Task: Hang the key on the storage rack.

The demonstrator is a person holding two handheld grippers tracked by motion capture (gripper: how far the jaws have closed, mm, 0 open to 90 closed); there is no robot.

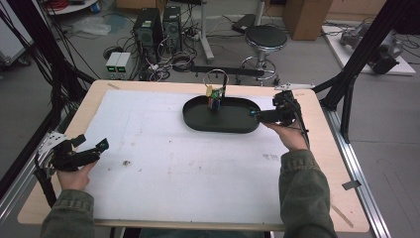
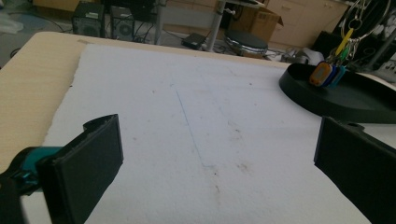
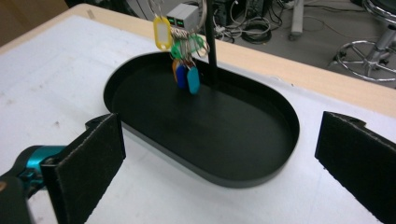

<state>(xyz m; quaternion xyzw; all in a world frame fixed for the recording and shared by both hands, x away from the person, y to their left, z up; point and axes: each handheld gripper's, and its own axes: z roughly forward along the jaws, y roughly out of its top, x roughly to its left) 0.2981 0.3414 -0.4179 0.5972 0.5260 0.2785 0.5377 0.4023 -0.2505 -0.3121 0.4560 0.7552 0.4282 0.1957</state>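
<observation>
white mat (image 1: 188,168) | wooden table (image 1: 337,163) | floor cables (image 1: 168,59) | stool (image 1: 266,39)

Pretty clearly lab or robotics workshop I'm working in. Two desktop PC towers (image 1: 157,29) sitting right on concrete floor, cable mess (image 1: 168,62) everywhere, small bench power supplies (image 1: 118,65) with green readouts. Black metal frame posts (image 1: 357,54) around my table (image 1: 327,148), white foam sheet (image 1: 188,163) on top. Lab stool (image 1: 265,39), cardboard boxes (image 1: 307,17), wooden cabinets (image 2: 299,11) in back.
</observation>
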